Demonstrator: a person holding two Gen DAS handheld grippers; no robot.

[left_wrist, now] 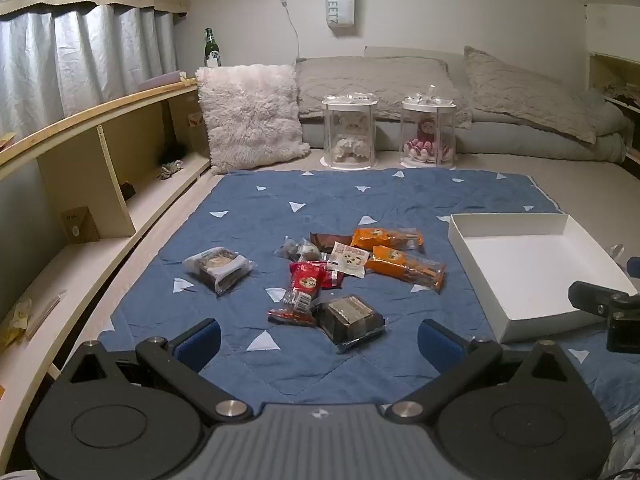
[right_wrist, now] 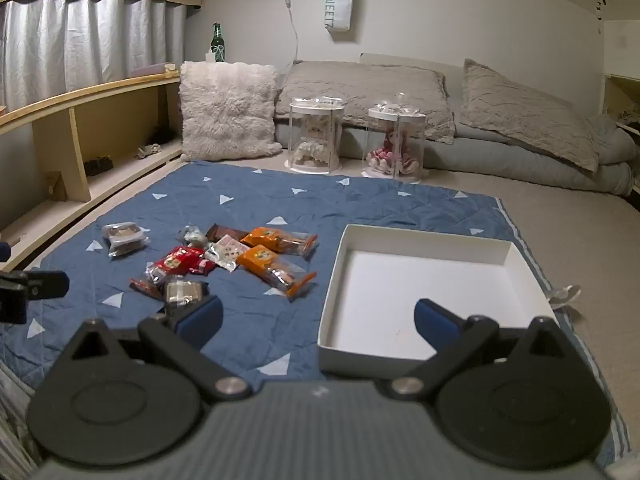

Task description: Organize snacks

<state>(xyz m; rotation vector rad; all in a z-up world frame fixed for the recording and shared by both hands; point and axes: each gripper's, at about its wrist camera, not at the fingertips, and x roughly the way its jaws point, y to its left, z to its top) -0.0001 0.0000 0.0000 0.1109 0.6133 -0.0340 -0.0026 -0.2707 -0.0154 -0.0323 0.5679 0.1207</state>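
Several wrapped snacks lie in a loose pile on a blue mat (left_wrist: pixel 360 200): two orange packs (left_wrist: pixel 404 266), a red pack (left_wrist: pixel 304 284), a white cookie pack (left_wrist: pixel 348 258), a dark cake in clear wrap (left_wrist: pixel 350 318) and another cake pack (left_wrist: pixel 218 266) apart at the left. An empty white box (left_wrist: pixel 532 264) sits at the mat's right. My left gripper (left_wrist: pixel 318 338) is open, empty, just short of the dark cake. My right gripper (right_wrist: pixel 318 320) is open, empty, over the white box's (right_wrist: pixel 420 280) near-left corner. The pile (right_wrist: pixel 256 258) lies left of it.
A fluffy white pillow (left_wrist: pixel 252 116), two clear cylinders holding plush toys (left_wrist: pixel 350 134), (left_wrist: pixel 428 134) and grey bedding (left_wrist: pixel 500 100) stand behind the mat. A wooden shelf unit (left_wrist: pixel 80 184) runs along the left. A green bottle (left_wrist: pixel 210 46) stands on it.
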